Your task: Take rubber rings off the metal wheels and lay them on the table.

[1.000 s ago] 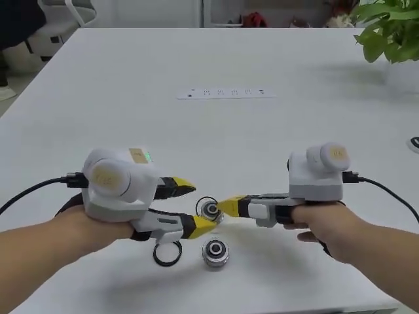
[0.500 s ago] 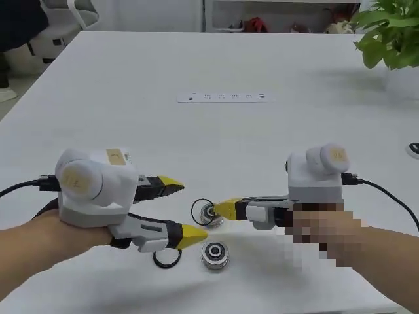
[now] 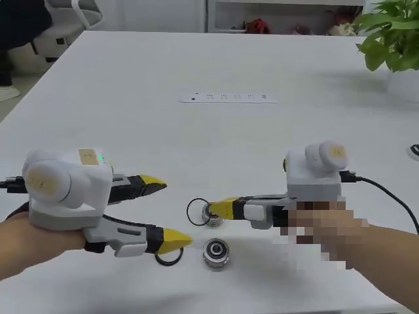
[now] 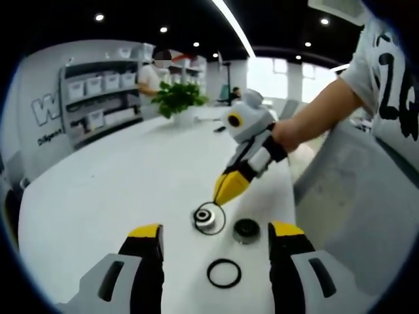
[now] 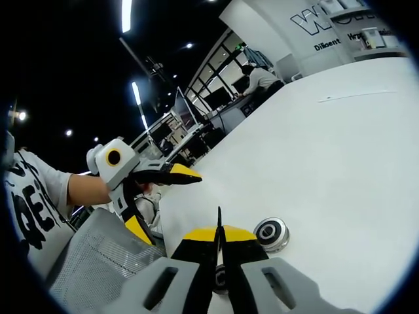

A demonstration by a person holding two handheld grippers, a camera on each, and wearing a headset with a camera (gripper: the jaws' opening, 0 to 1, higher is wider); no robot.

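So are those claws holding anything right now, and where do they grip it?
The right claw is shut on a thin black rubber ring, pinching it by its rim. The left claw is open and holds nothing.

The left gripper (image 3: 165,210) hovers with fingers spread, its lower finger over a loose rubber ring (image 3: 167,263) lying on the table (image 3: 262,150). The right gripper (image 3: 219,208), fingers pressed together, pinches a second ring (image 3: 188,212) hanging slack around a metal wheel (image 3: 212,219). Another wheel (image 3: 215,252) sits just beside the loose rubber ring
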